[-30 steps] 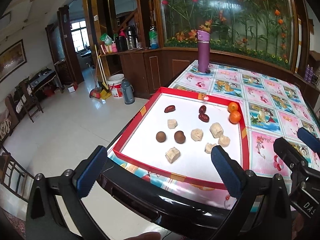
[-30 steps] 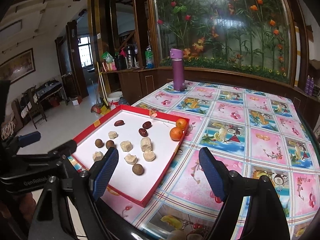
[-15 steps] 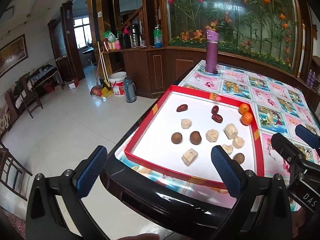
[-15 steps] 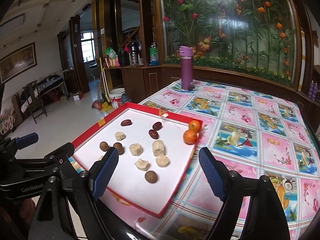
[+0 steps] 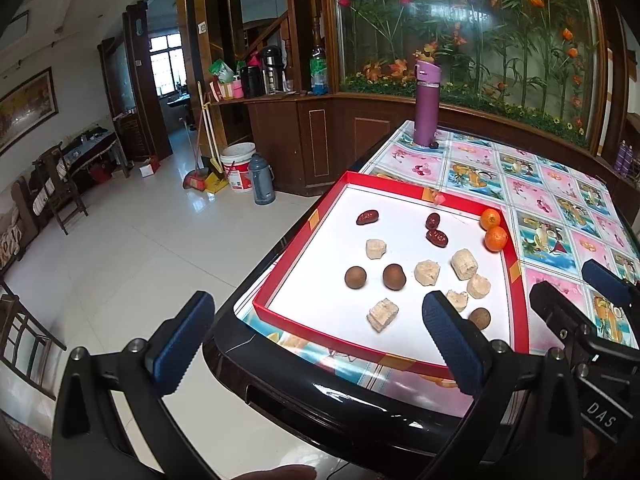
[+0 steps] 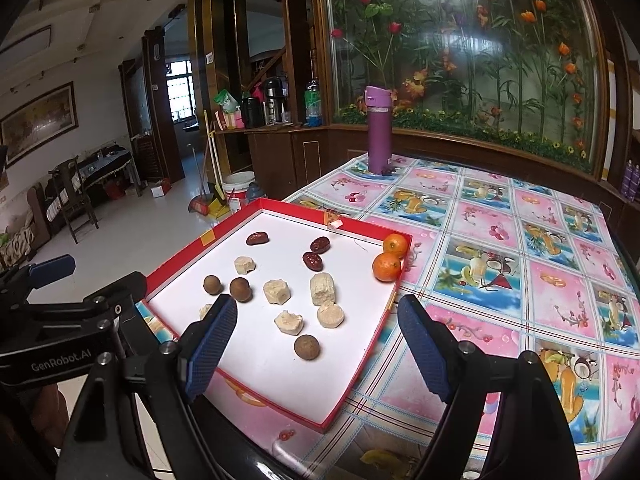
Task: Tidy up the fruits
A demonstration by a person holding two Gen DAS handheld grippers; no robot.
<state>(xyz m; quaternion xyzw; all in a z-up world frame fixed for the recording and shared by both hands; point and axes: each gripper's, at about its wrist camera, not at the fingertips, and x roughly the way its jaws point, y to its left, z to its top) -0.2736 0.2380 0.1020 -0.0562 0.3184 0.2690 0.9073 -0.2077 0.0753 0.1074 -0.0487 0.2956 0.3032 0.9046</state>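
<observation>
Left wrist view: your left gripper (image 5: 312, 338) hangs spread wide with nothing between the pads, short of the table's near edge. Right gripper (image 6: 316, 350) also released, empty, hovering over the near part of the red tray (image 6: 276, 394). Fruits all lie inside the tray on its white floor: two tangerines (image 6: 387, 267) touching in the far right corner, three red dates (image 6: 312, 260) toward the back, three brown longans (image 6: 240, 289) and six pale banana chunks (image 6: 276, 291) scattered mid-tray. Purple flask (image 6: 379, 133) stands at the far table edge
</observation>
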